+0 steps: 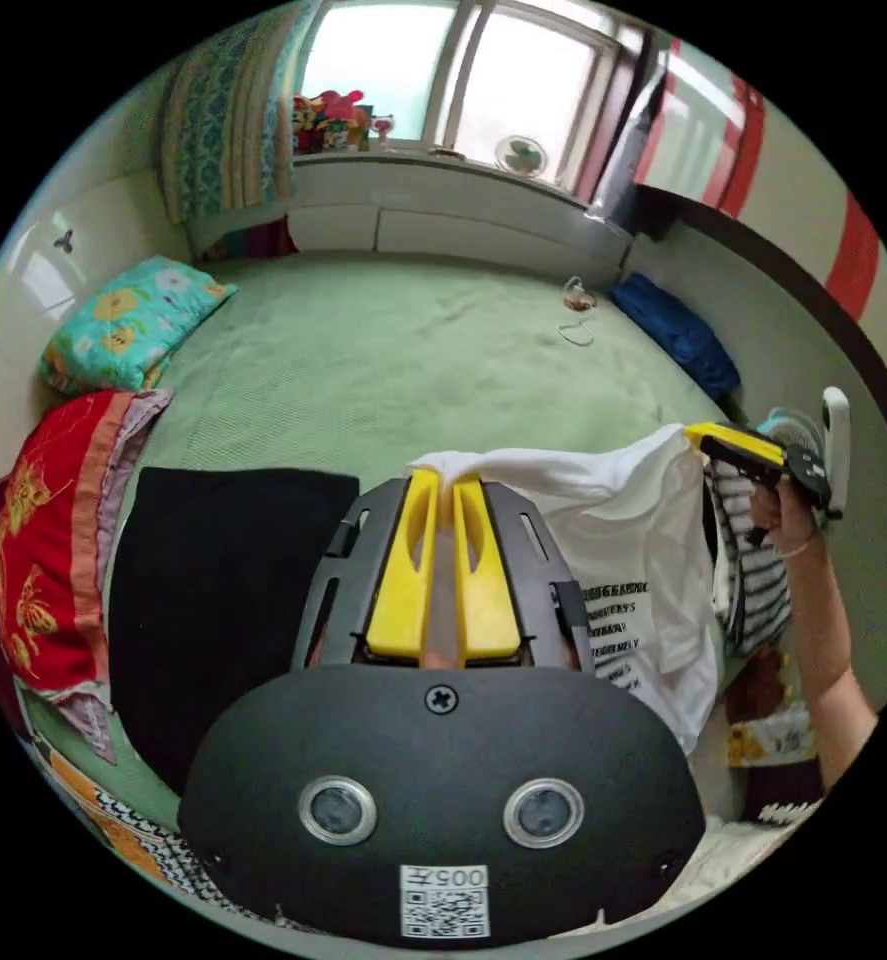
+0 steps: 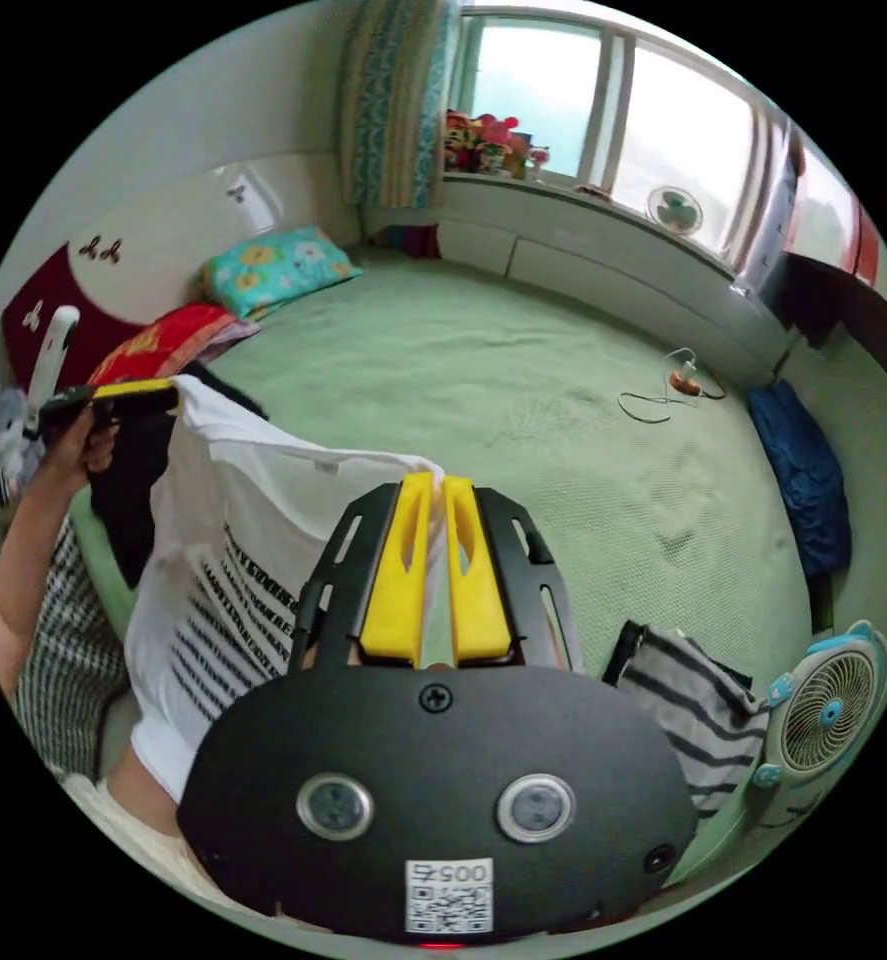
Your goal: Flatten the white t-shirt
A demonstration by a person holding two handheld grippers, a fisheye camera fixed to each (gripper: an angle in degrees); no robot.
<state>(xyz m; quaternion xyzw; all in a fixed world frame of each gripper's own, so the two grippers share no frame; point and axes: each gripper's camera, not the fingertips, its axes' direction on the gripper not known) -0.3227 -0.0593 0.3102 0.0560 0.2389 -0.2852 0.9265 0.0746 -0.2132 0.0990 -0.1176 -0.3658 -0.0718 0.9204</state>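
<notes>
T-shirt (image 1: 623, 540), white with black print lines, hangs in the air above the green bed (image 1: 403, 350), held up by its top edge between the two grippers. That top edge runs roughly level from one gripper to the other, and the body drops down from it toward the person, so the long axis is near vertical. In the right gripper view the print (image 2: 248, 610) shows on the hanging cloth.

Black garment (image 1: 213, 590) lies flat on the bed beside a red pillow (image 1: 53, 540), with a floral pillow (image 1: 128, 325) farther off. A blue cloth (image 1: 678, 335) lies along the far bed edge, near a cable (image 1: 575, 315). A striped garment (image 2: 688, 700) lies near a small fan (image 2: 828, 715).

Left gripper (image 1: 448, 490) has its yellow jaws pressed together on one top corner of the shirt. Right gripper (image 2: 430, 500) is likewise clamped on the other corner; it also shows in the left gripper view (image 1: 698, 435), held in a hand (image 1: 783, 515).
</notes>
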